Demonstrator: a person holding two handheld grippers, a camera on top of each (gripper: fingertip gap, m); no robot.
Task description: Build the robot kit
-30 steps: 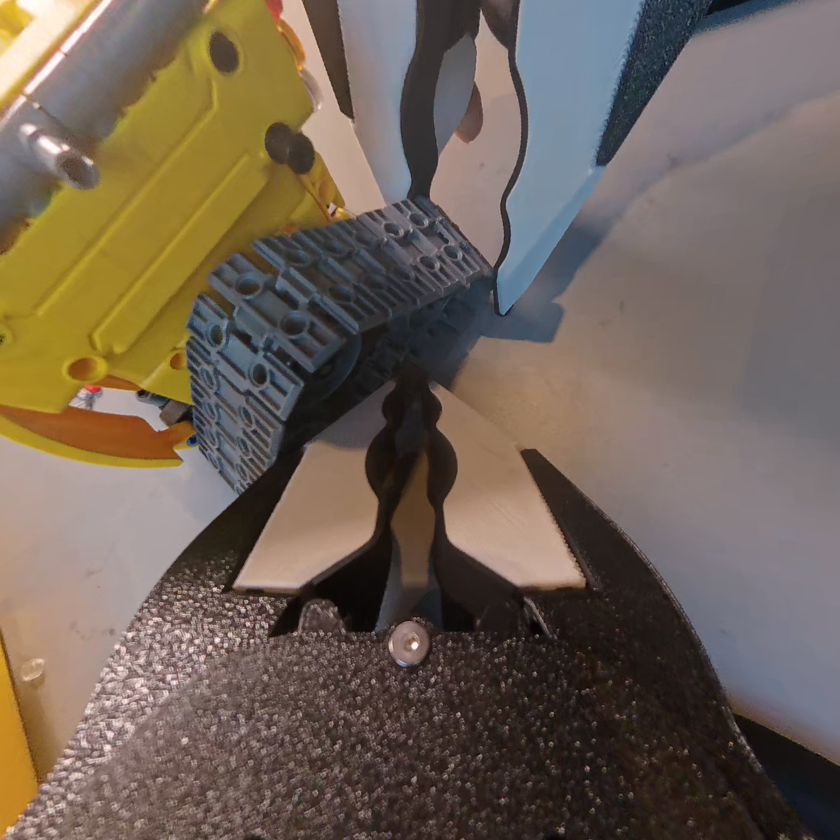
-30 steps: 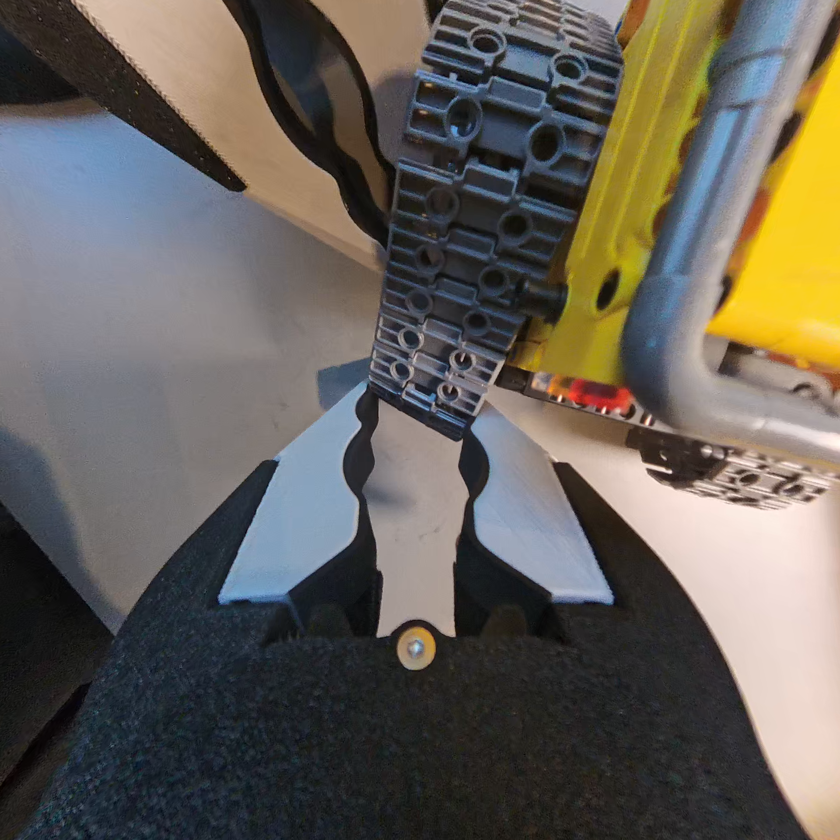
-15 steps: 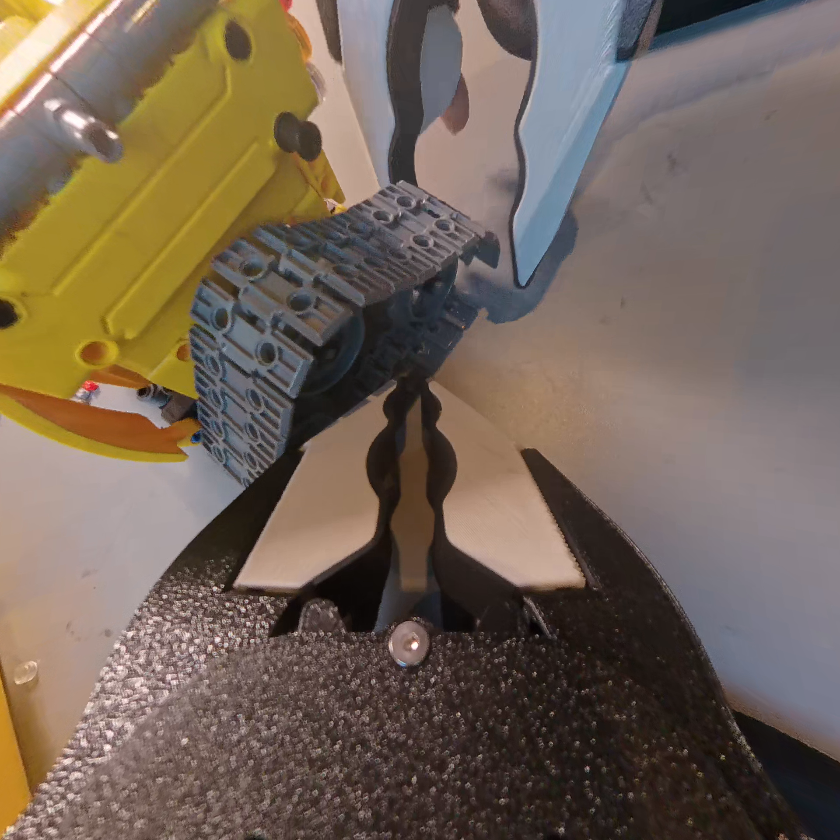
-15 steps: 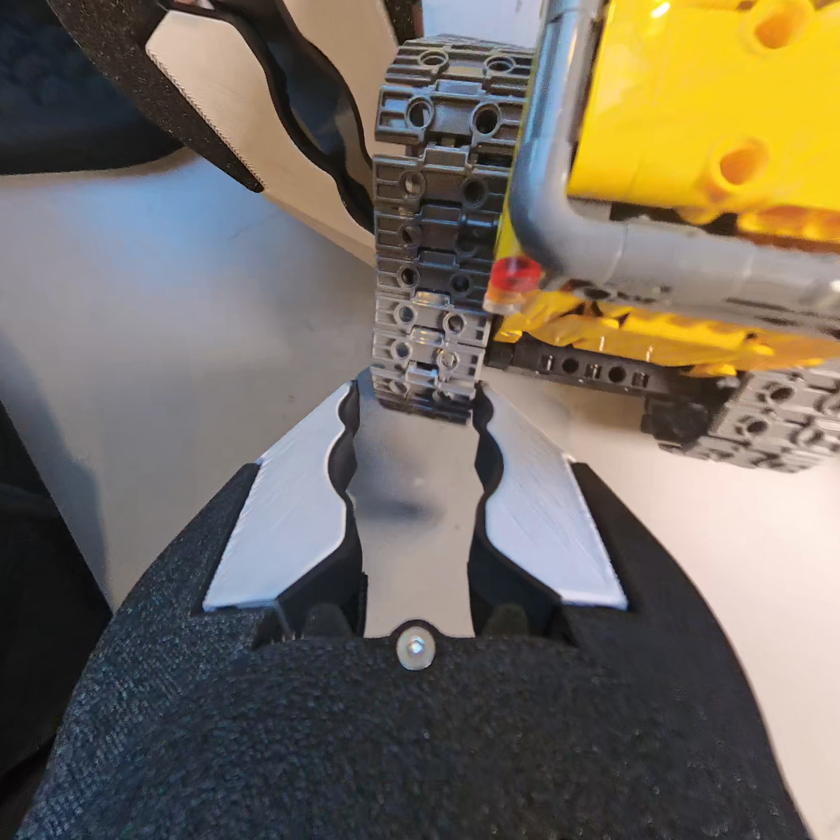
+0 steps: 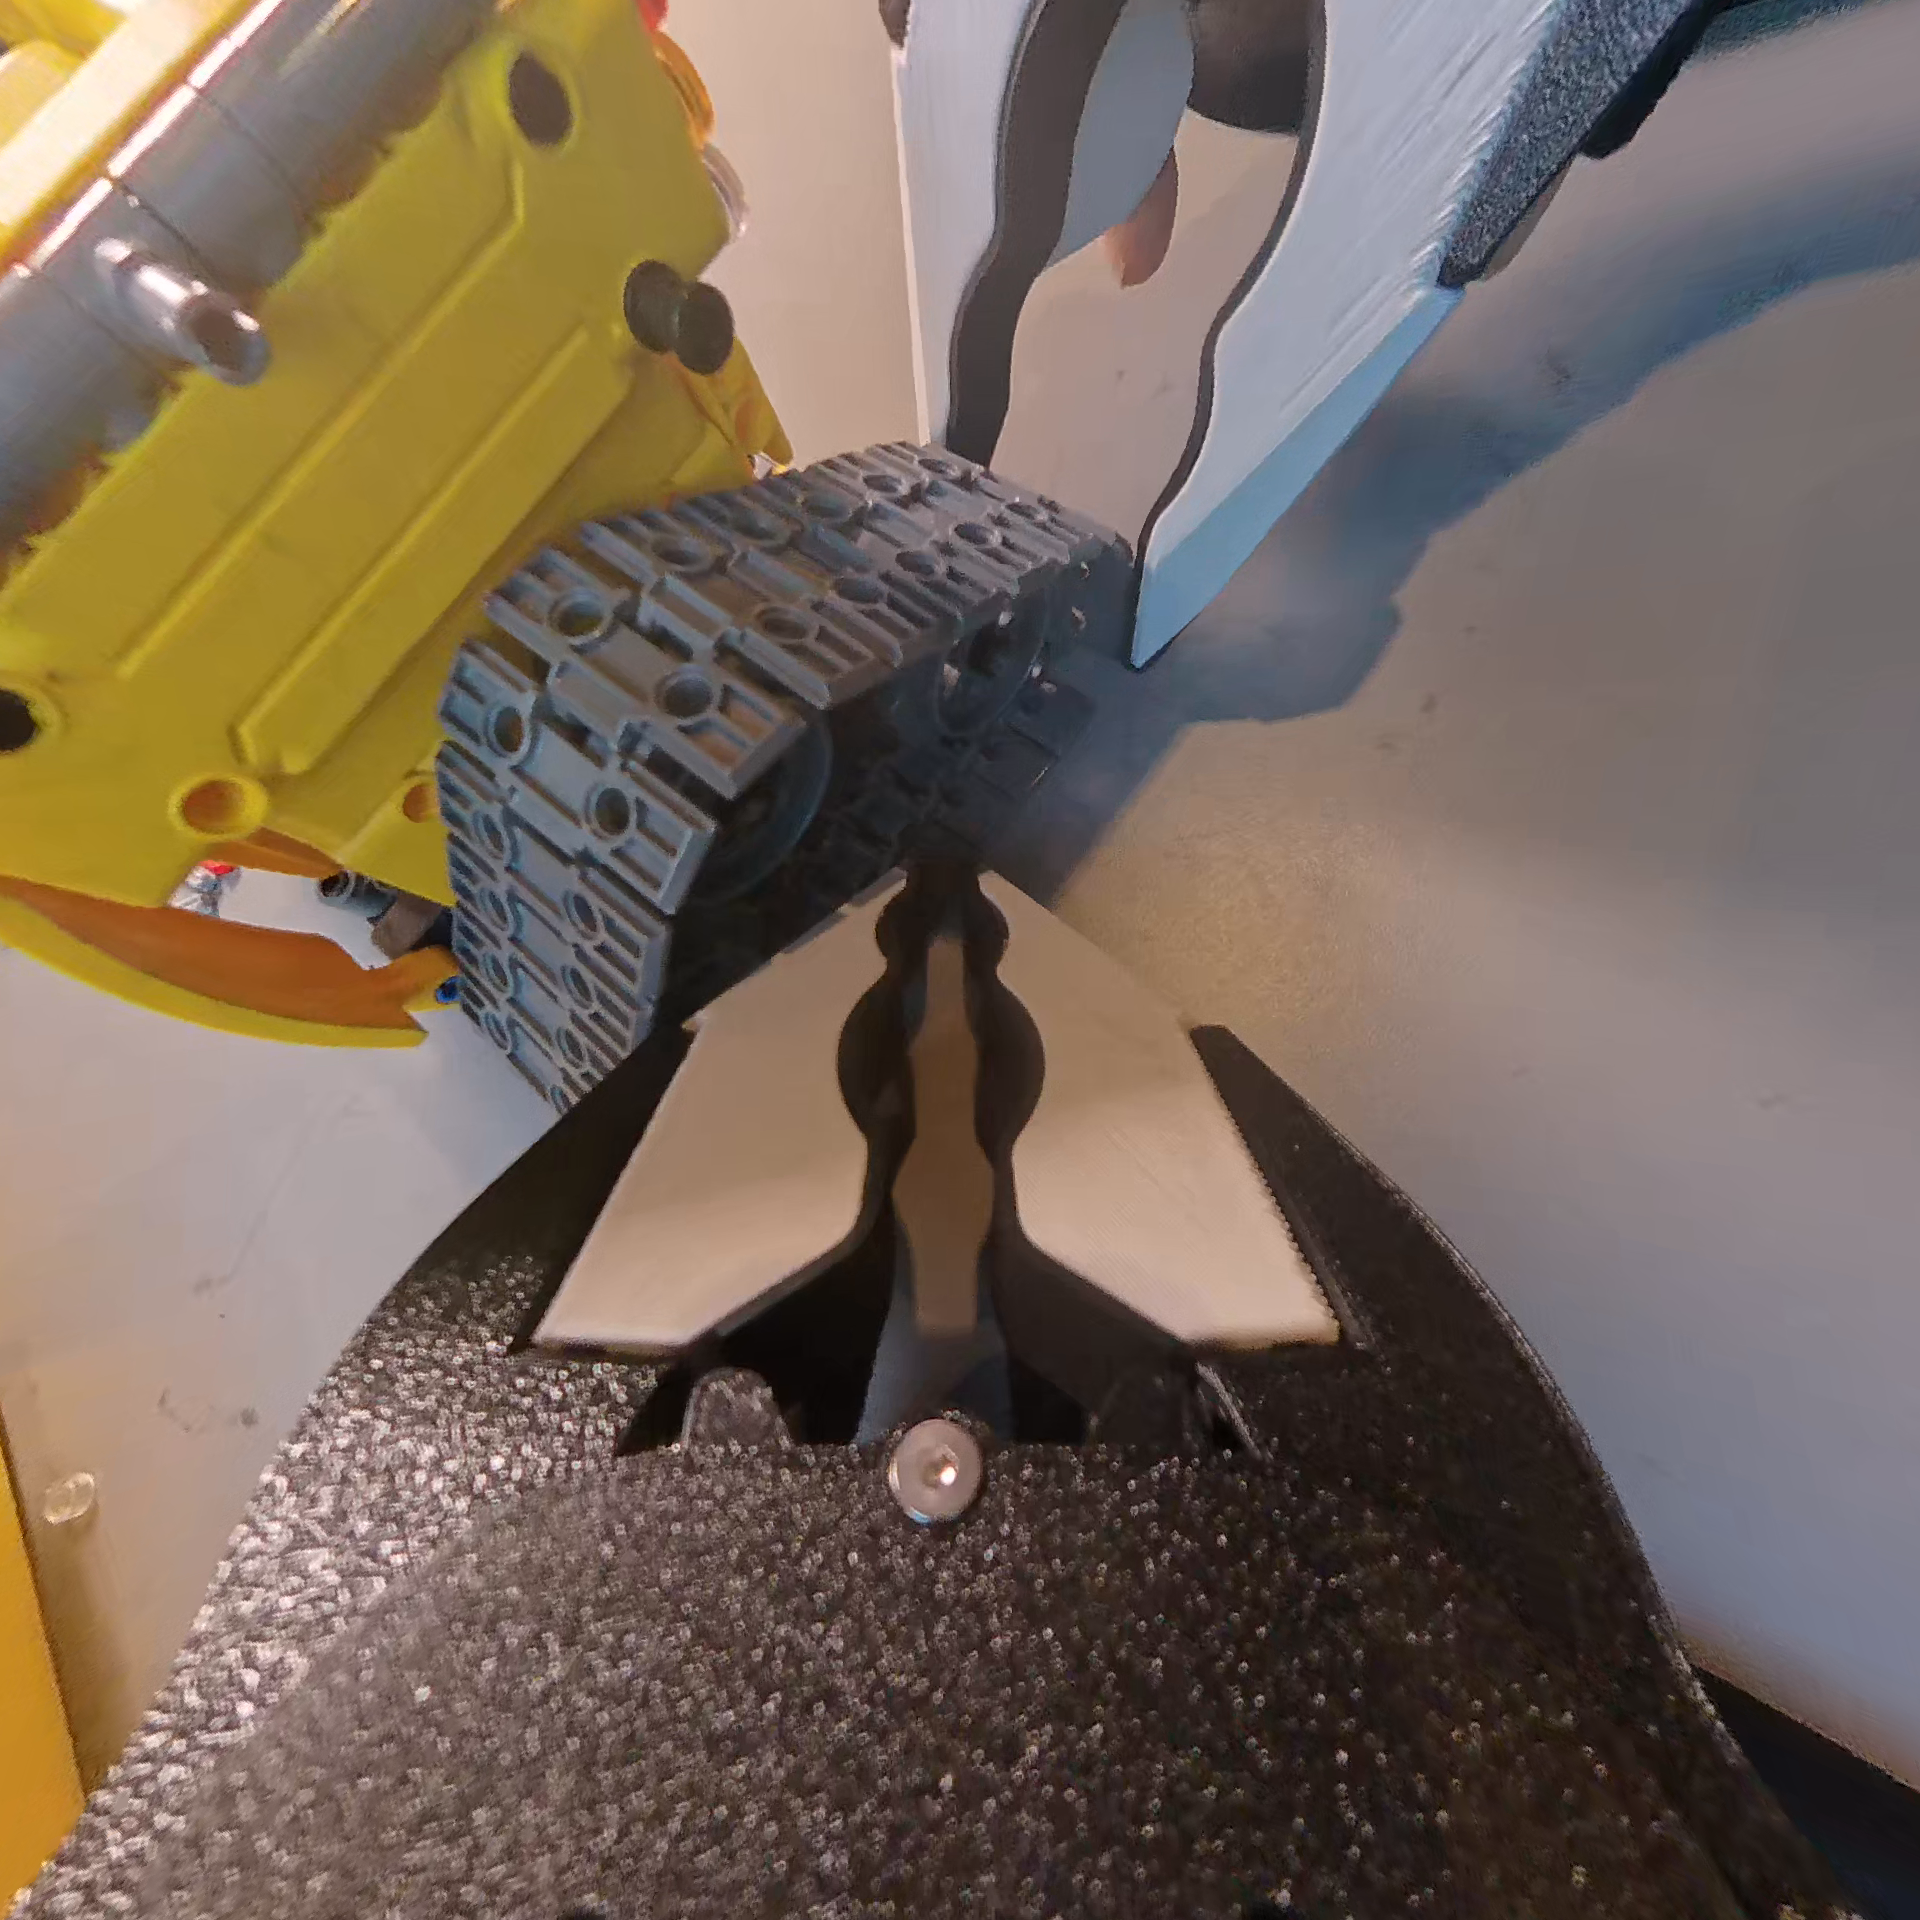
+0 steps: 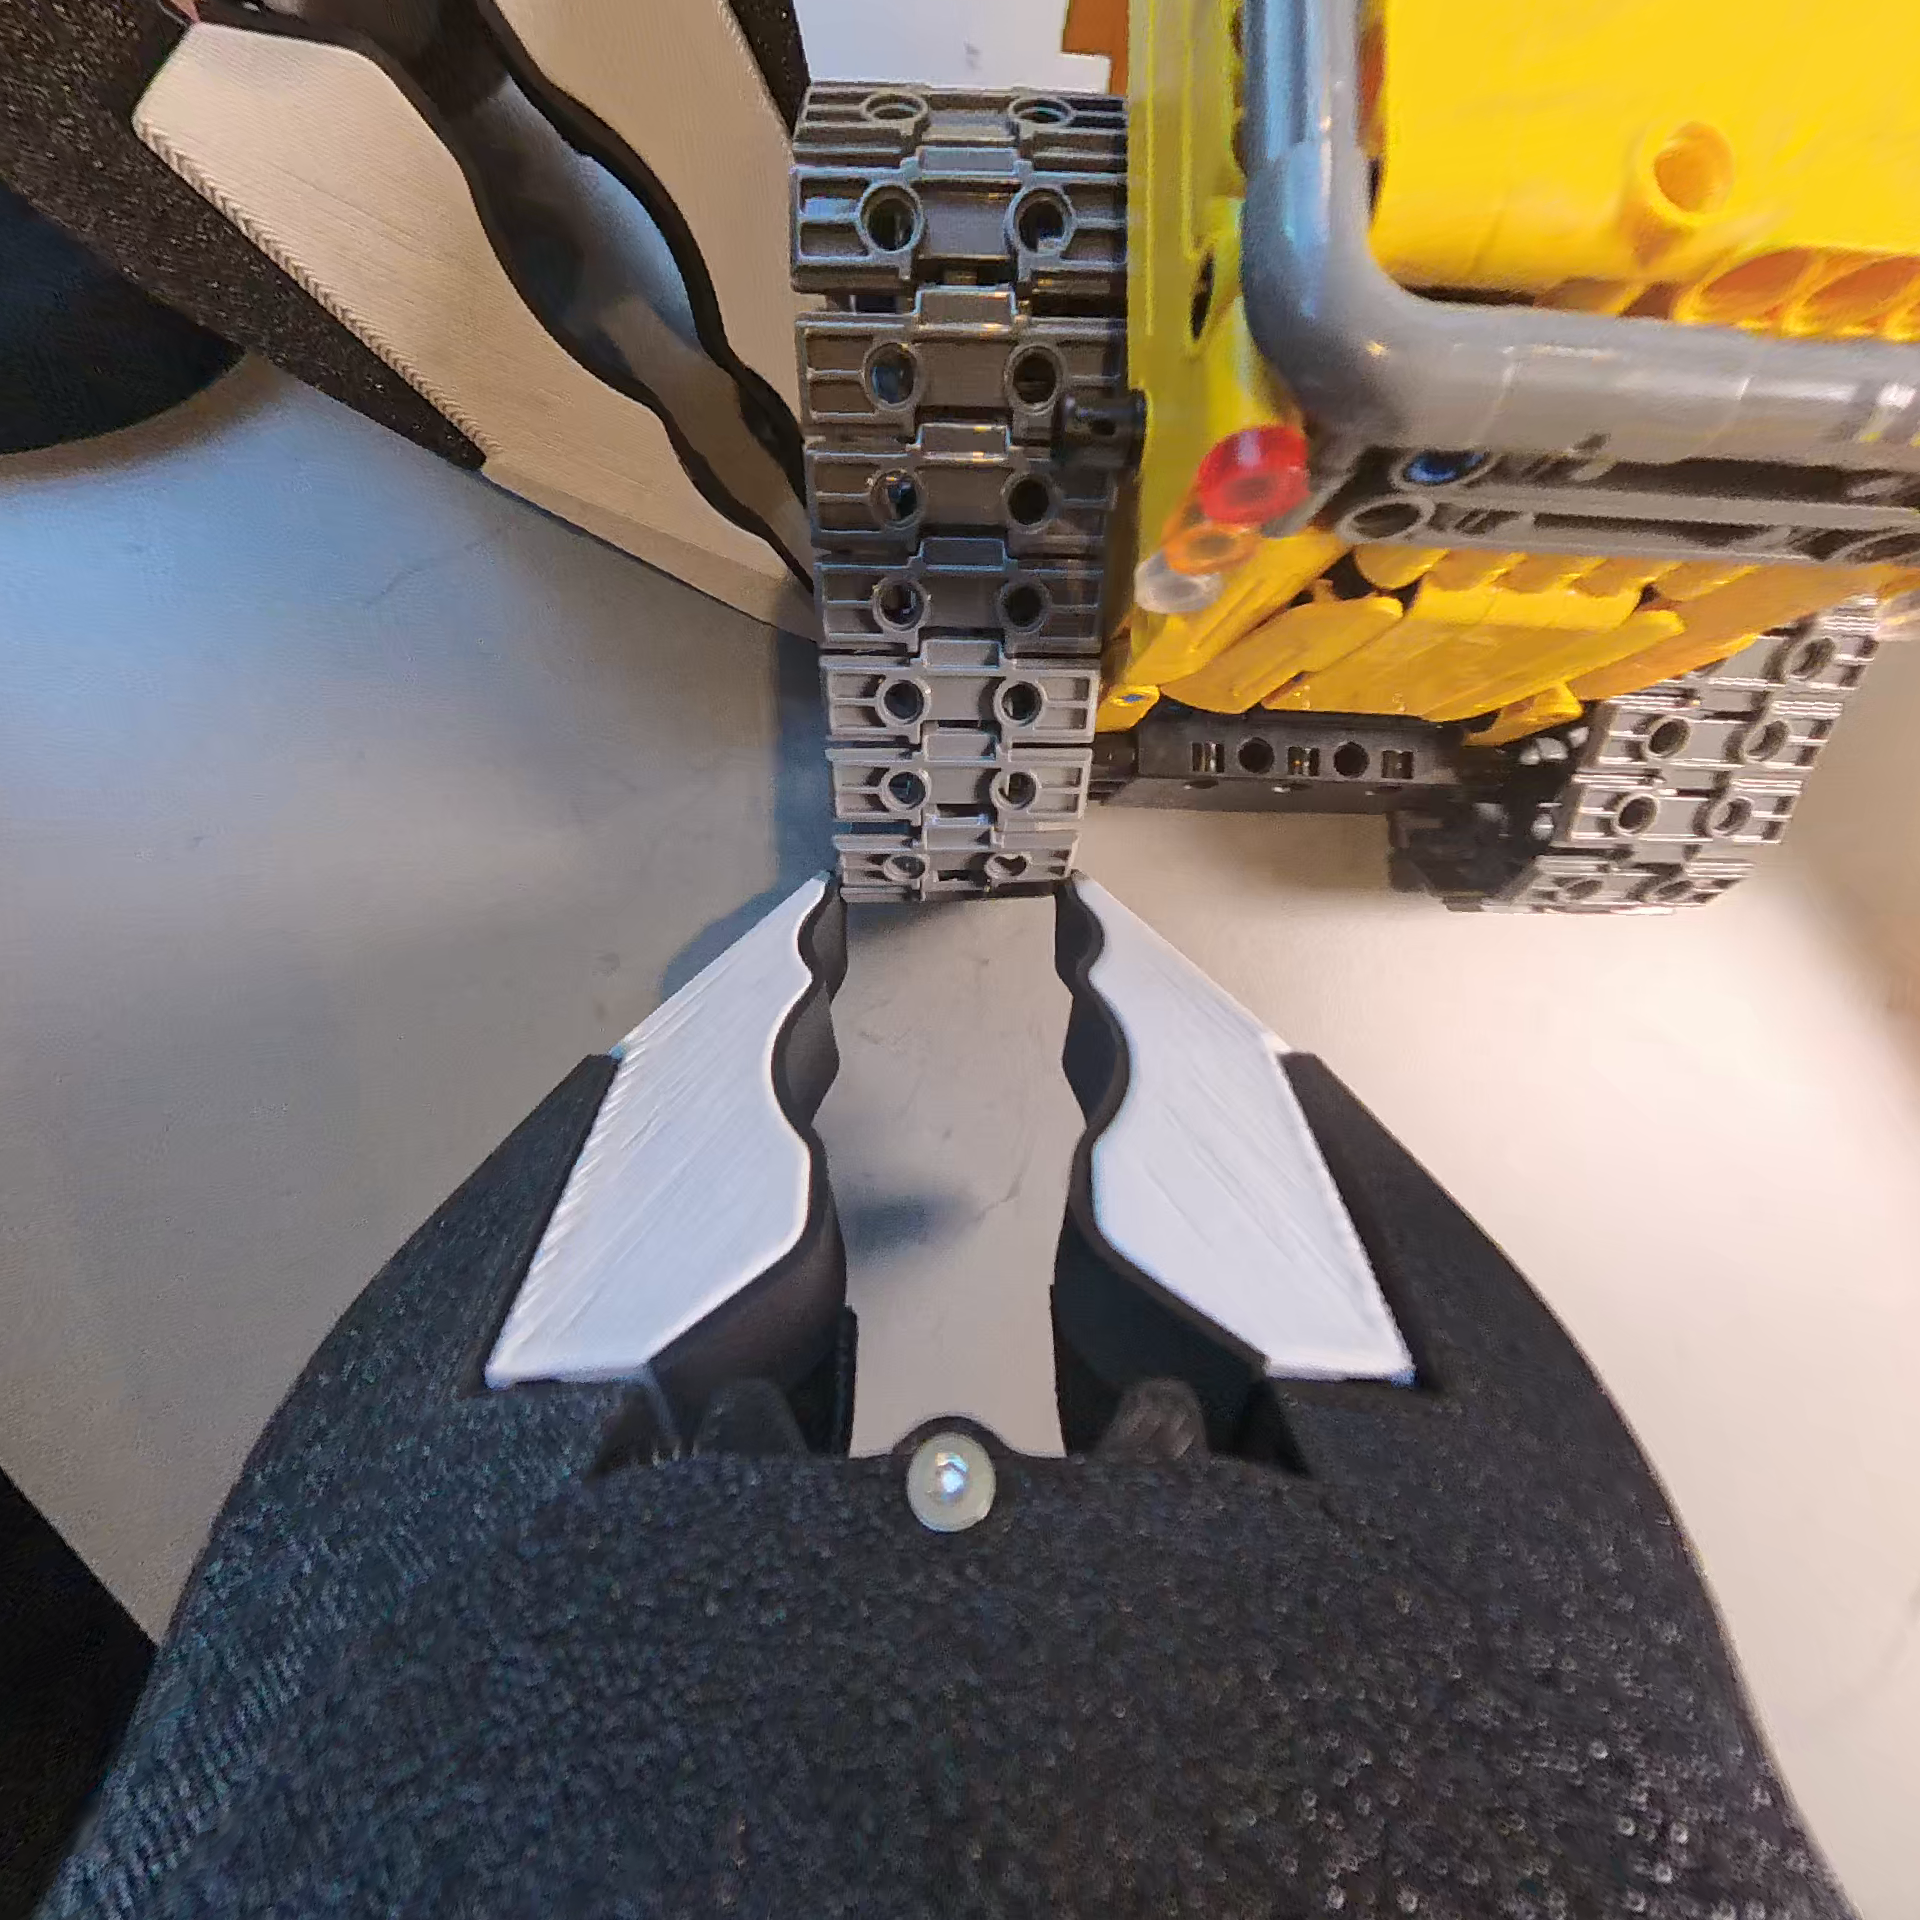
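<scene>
At twelve o'clock of the right gripper (image 6: 951, 894), grey track (image 6: 961, 540) of yellow brick vehicle (image 6: 1621, 208) on white table (image 6: 312, 831); jaws spread, tips flanking it. Left gripper (image 5: 940, 883) nearly pressed together against track's side.

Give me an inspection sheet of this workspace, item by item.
Surface: pale matte tabletop, lightly scuffed.
Things: yellow brick-built tracked vehicle; its near grey linked plastic track lies between both grippers.
Clutter: small clear round stud on the tabletop.
Grippers: left gripper jaws almost closed, tips against the track's side, grip not confirmable; right gripper open, fingertips flanking the track's end.
Cables: nothing seen.
Surroundings: dark area beyond the table edge.
</scene>
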